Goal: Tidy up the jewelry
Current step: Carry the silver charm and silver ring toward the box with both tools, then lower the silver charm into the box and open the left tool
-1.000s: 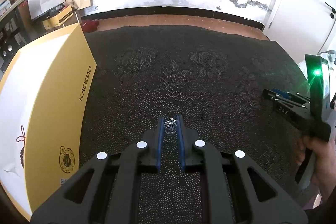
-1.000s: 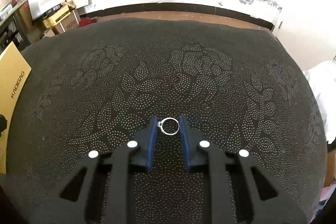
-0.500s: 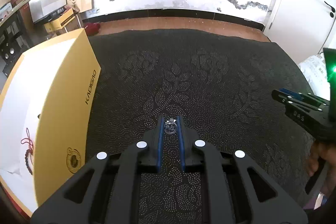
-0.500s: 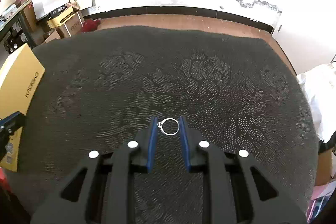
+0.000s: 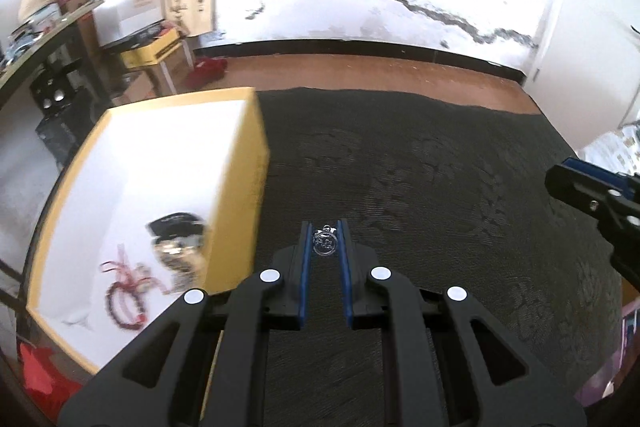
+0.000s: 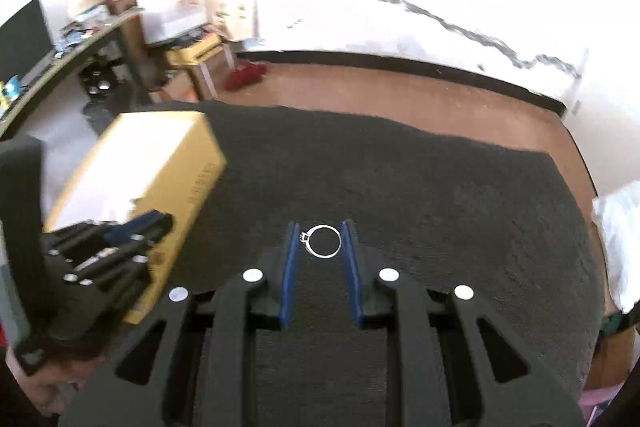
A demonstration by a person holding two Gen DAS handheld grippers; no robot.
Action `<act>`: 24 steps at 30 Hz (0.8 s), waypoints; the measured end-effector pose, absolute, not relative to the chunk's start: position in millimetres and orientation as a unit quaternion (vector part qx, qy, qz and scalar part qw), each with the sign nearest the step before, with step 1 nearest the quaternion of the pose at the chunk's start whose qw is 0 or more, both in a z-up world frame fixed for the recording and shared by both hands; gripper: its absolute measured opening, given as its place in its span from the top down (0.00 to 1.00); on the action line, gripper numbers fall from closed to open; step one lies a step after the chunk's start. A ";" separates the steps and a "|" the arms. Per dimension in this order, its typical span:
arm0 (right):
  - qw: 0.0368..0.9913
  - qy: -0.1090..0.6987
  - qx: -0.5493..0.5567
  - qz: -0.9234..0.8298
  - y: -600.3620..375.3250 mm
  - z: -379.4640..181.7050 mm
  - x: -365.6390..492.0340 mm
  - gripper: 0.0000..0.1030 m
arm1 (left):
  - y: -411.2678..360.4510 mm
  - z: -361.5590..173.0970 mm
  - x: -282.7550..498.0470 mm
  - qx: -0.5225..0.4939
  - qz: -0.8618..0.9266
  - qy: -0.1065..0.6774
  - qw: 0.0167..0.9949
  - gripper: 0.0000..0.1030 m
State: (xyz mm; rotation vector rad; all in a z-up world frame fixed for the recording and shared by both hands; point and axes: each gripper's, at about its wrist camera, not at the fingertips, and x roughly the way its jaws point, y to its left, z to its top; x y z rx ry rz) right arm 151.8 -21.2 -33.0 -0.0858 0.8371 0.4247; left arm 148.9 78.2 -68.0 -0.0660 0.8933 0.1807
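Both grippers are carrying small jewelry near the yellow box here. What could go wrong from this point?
1. The ring in the right gripper is pinched only at its outer edges by the fingertips; it could twist or pop out onto the dark cloth.
2. The charm sits at the very tips of the left gripper, so a jolt may drop it short of the box.
3. The grippers are close together beside the box and may collide.

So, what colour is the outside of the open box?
Yellow outside, white inside; the box shows best in the left wrist view.
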 end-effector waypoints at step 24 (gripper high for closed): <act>0.845 0.398 -0.107 0.342 206.0 -30.0 114.3 0.79 | 267.1 -25.7 57.2 -0.061 0.244 0.421 0.872 0.88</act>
